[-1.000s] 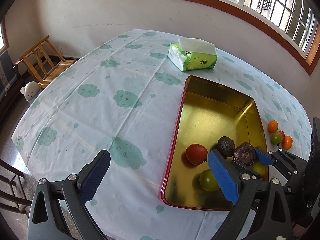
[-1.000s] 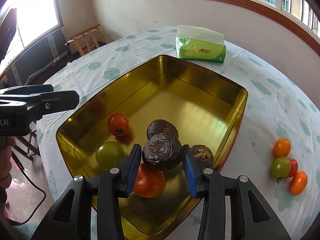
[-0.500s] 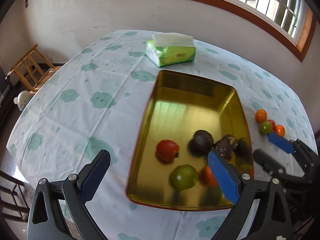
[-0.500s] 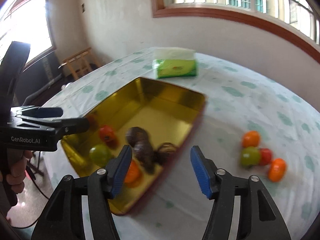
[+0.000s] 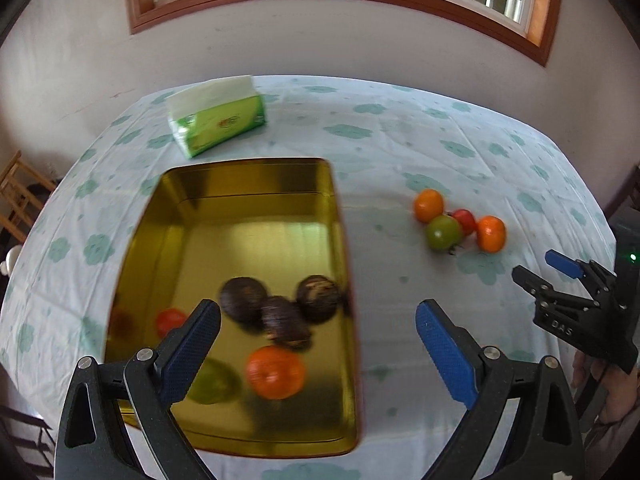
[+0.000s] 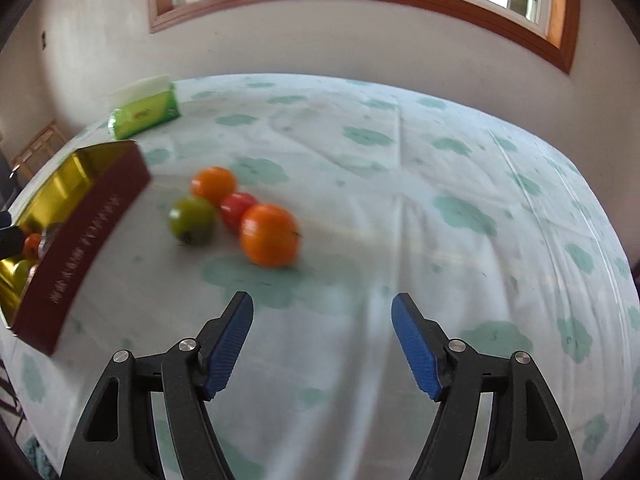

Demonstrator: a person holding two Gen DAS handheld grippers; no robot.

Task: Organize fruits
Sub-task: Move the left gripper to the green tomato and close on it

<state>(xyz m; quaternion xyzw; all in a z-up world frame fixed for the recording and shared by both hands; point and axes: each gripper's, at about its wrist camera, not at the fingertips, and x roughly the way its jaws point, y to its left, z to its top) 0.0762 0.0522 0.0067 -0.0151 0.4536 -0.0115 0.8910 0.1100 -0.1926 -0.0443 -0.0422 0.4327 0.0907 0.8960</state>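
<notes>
white wall point(image 5: 360, 52), wood-framed window point(image 5: 320, 0), daylight.

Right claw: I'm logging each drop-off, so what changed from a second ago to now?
The right claw let go of the dark wrinkled fruit in the gold tray. Its jaws are opening, empty, and it has swung toward the loose fruit cluster. The tray, its other fruit and the tissue pack stayed put.

The tray point(image 5: 256, 184) is glossy gold metal inside, mirroring the fruit; its outer wall looks matt dark red. A thin, creased cloth point(image 6: 440, 208) covers the surface. The tissue pack point(image 5: 218, 122) at upper left is shiny plastic film with white paper. The passion fruits point(image 5: 280, 316) look dull and wrinkled, the oranges point(image 6: 269, 234) smooth.
</notes>
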